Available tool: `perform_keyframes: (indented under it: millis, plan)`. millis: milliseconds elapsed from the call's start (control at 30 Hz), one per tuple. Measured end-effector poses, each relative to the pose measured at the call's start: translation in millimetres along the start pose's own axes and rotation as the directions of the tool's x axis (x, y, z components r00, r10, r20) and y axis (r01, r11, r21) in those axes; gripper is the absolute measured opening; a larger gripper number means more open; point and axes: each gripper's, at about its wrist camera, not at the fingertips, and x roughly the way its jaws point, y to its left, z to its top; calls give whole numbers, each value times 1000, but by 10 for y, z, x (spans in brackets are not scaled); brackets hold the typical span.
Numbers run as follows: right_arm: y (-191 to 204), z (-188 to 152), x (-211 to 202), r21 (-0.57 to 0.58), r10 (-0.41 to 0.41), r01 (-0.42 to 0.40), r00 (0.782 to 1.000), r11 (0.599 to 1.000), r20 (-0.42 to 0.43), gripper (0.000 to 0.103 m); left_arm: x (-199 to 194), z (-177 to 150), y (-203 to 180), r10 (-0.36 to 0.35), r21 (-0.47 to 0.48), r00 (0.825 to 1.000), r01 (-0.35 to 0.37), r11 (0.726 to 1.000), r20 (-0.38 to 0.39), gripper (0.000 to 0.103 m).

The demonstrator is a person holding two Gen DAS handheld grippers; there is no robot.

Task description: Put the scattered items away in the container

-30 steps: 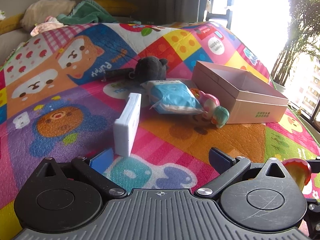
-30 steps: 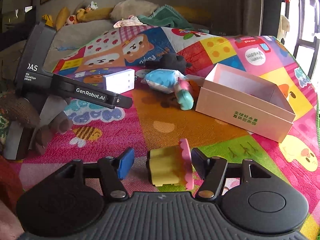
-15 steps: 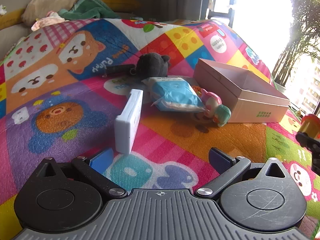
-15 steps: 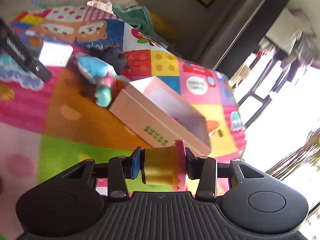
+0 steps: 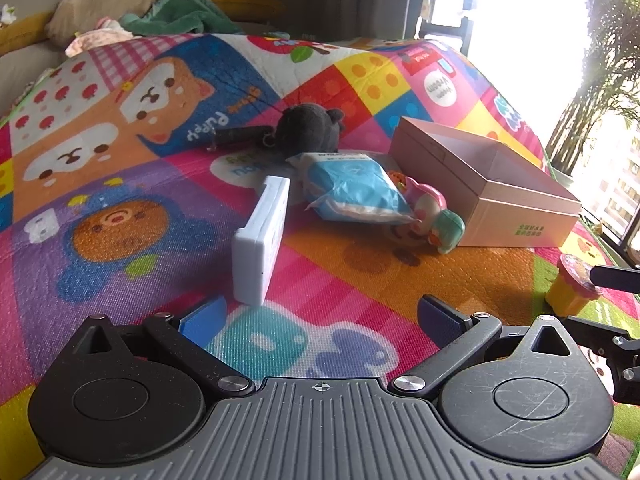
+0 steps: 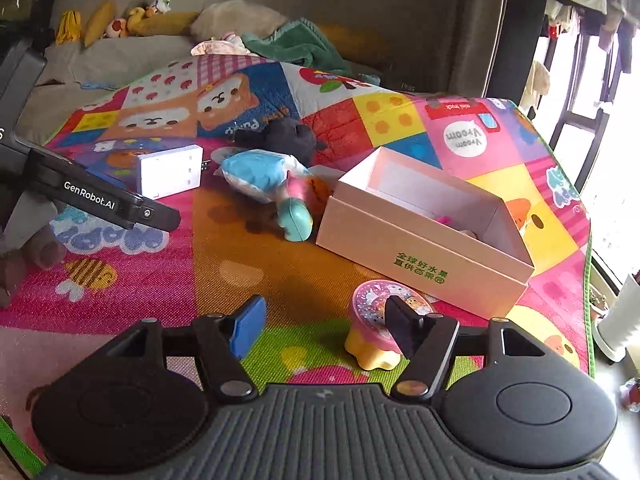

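Five loose items remain on the play mat [image 5: 360,276] outside the pink box [image 6: 424,248]: a white case [image 5: 262,240] standing on edge, a blue packet [image 5: 352,192], a pink-and-teal doll [image 5: 434,220] lying against the box wall, a dark plush toy [image 5: 308,128] farther back, and a yellow tub with a pink lid [image 6: 374,326] just in front of the box. The left claw [image 5: 320,316] hovers low over the mat with its jaws spread wide and nothing between them, the white case just beyond its left finger. The right claw [image 6: 324,326] has its jaws opening; the tub stands on the mat partly behind its right finger, apparently free of both pads. Judged from this layout, the task is at an early stage, with nearly everything yet to be moved into the box. A small pink scrap shows inside the box near its far corner, but what it is cannot be made out, and the box's near wall hides most of its floor. The window glare washes out the right margin of the left view.
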Motion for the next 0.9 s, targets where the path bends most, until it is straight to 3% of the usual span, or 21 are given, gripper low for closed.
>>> perform_keyframes:
  millis: [33, 100, 167, 300, 467, 533, 567, 667, 900]
  plan:
    - [-22, -13, -33, 18, -10, 9, 1000, 1000, 10, 71, -2, 3, 0, -4, 2, 1000, 4, 1000, 0, 103]
    - [-113, -46, -120, 80, -32, 29, 999, 996, 35, 91, -24, 18, -5, -17, 17, 1000, 17, 1000, 14, 103]
    - [-211, -122, -209, 148, -61, 54, 997, 987, 48, 103, -32, 56, -44, -4, 74, 999, 1, 997, 36, 103]
    - [-309, -336, -244, 231, -82, 79, 997, 970, 1, 103, 52, 175, -145, 69, 214, 995, -84, 973, 78, 103]
    - [-293, -534, -178, 298, -41, 55, 998, 953, -56, 103, 261, 305, -128, 100, 226, 994, -109, 968, 53, 100]
    - [-280, -585, -141, 313, -21, 44, 997, 949, -75, 103, 303, 328, -109, 121, 225, 991, -129, 966, 52, 71]
    - [-270, -602, -137, 315, -23, 45, 997, 948, -71, 103, 323, 335, -93, 131, 222, 990, -138, 965, 46, 67]
    - [-257, -620, -141, 325, -31, 50, 998, 944, -62, 103, 385, 335, -13, 149, 203, 989, -151, 967, 27, 67]
    - [-249, -616, -138, 350, -46, 66, 997, 934, -65, 103, 402, 332, 48, 120, 196, 993, -118, 974, 0, 35]
